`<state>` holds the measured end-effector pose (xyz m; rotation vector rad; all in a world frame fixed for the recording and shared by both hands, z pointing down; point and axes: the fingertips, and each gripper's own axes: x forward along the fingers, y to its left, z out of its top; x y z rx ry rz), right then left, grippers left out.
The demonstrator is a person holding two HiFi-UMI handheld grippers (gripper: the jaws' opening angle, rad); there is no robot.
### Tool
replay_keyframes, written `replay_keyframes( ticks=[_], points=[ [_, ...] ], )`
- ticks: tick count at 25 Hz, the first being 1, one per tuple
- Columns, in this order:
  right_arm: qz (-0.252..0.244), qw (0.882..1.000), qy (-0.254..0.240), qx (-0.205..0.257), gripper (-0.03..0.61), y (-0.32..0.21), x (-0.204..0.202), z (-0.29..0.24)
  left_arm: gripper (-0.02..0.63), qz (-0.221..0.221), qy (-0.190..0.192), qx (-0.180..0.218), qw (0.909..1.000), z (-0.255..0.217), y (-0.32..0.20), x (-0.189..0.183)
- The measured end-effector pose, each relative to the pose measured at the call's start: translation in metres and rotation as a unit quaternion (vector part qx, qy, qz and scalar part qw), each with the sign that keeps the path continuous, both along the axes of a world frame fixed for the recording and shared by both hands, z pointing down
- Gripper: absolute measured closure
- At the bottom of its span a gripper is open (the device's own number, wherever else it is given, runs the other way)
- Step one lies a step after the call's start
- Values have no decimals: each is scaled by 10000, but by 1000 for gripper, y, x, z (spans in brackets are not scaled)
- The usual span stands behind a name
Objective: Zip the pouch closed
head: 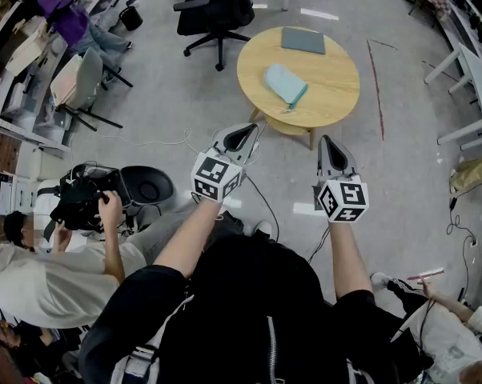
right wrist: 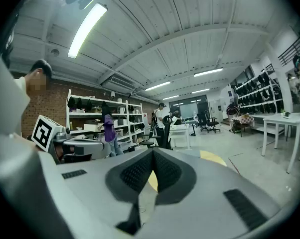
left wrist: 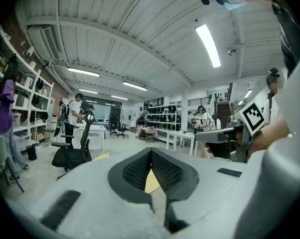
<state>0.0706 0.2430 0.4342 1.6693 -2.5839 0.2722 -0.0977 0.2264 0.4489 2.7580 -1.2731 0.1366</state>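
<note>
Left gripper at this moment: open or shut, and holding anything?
Shut and empty. The left gripper shows its jaws meeting at the tips, nothing between them; the pouch lies apart on the round table.

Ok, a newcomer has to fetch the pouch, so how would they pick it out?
Look to the round light-wood table beside the black office chair. Near its middle lies the soft pale-teal fabric pouch. Its only neighbour, at the far edge, is a flat dark-grey rectangle.

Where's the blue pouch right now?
In the head view, top middle: the pouch lies on the round wooden table, beside the grey flat case.
</note>
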Motion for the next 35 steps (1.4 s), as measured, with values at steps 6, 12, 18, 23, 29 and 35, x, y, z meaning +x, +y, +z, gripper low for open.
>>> replay_keyframes(
  ticks=[6,12,18,23,29,35],
  points=[
    [-63,9998,-173,-53,577,2,5,-1,609,41,-2,-8,10000,-3,2,9],
    [-140,9997,-158,-74,575,10,12,7,609,1,-21,-42,10000,1,7,15],
    [-250,9994,-112,-191,575,10,8,21,609,-172,3,-149,9997,14,8,1],
    [-241,9994,-92,-218,575,-18,5,20,609,-189,-2,-184,9997,18,-21,-6],
    [-213,9995,-34,-251,575,-74,4,30,609,-23,8,-188,9998,31,-78,5],
    [-172,9987,38,-476,575,-165,13,47,609,179,-4,-380,9991,52,-173,27]
  ],
)
